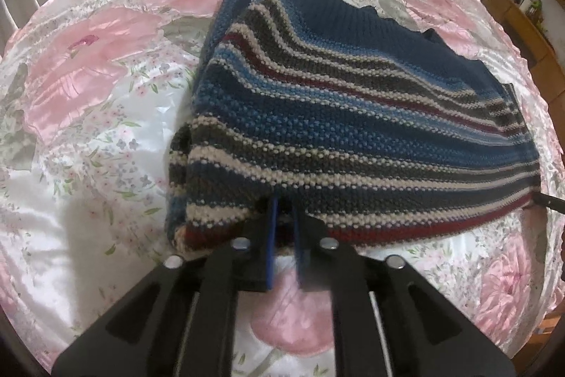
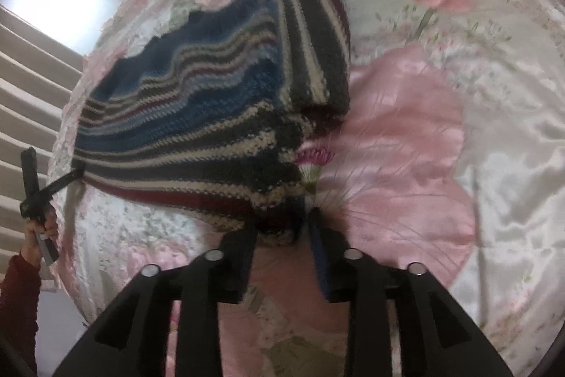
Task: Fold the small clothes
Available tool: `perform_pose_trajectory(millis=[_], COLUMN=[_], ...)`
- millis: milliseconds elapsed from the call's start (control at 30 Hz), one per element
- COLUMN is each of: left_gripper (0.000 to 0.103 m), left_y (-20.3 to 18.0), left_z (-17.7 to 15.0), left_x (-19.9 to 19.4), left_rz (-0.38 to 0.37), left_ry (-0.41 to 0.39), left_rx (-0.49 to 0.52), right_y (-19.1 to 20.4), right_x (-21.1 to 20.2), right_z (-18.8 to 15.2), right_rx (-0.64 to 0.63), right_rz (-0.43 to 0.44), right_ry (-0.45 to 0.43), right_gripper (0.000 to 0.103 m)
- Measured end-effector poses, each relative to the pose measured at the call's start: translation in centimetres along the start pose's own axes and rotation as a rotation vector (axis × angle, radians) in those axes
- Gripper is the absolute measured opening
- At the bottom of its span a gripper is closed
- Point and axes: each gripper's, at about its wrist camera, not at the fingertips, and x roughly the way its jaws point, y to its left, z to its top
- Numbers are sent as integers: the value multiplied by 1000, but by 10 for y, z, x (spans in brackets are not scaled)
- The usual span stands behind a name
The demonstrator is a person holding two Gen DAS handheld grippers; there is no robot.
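- While the striped blue, grey, cream and maroon knitted sweater (image 1: 353, 115) lies on the pink floral satin bedspread (image 1: 106, 115), the left gripper (image 1: 284, 211) pinches its 6 o'clock hem.
- The right gripper (image 2: 300, 221) clamps the opposite corner of that hem, jaws narrow.

Right wrist view is pretty smeared, so the sweater (image 2: 212, 115) stripes blur near the right gripper (image 2: 303, 228). Its tips vanish under the knit. The sleeve (image 2: 17, 299) gets cut off at the edge, and the shelf clutter (image 1: 529, 2) is too tiny to make out.
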Motion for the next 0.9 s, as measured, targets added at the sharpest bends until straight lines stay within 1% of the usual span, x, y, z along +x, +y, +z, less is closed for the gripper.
perform_pose_trajectory(millis=[33,100,133,167,200,233,300,367,467,533,600,667,767,833,867,900], left_gripper=[37,42,48,51,54,54,54,54,54,54,54,54,54,53,53,53], left_y=[1,-2,-4,-8,-11,-15,-27,-39,-51,-58,-59,-60,-50,-43,-40,-40], left_z=[1,4,6,10,13,16,25,32,38,42,44,45,46,46,45,45], left_x=[-7,-27,-34,-44,-50,-53,-56,-51,-40,-26,-10,1,17,24,26,27], left_rz=[1,1,-2,-8,-15,-19,-25,-35,-49,-46,-56,-38,-32,-54,-63,-66], left_ry=[-14,-75,-94,-124,-144,-157,-170,-166,-156,-135,-102,-84,-55,-43,-44,-45], left_rx=[-5,-7,-2,4,9,16,34,53,69,86,89,93,75,53,47,48], right_y=[2,2,1,0,-1,-2,-6,-12,-17,-17,-18,-18,-16,-13,-11,-11], right_x=[-7,-22,-30,-34,-36,-36,-28,-15,3,14,27,35,40,42,43,43], right_z=[2,8,13,18,23,27,40,48,57,62,65,67,69,71,72,72], right_rx=[-1,17,36,47,57,69,103,156,186,196,205,199,187,172,163,162], right_rz=[1,15,33,44,45,34,32,46,73,80,63,53,36,13,9,19], right_ry=[-14,-56,-77,-83,-90,-95,-72,-50,-28,-13,2,5,-2,-12,-15,-16], right_gripper=[54,70,71,72,76,78,80,80,80,81,81,81,78,65,61,53])
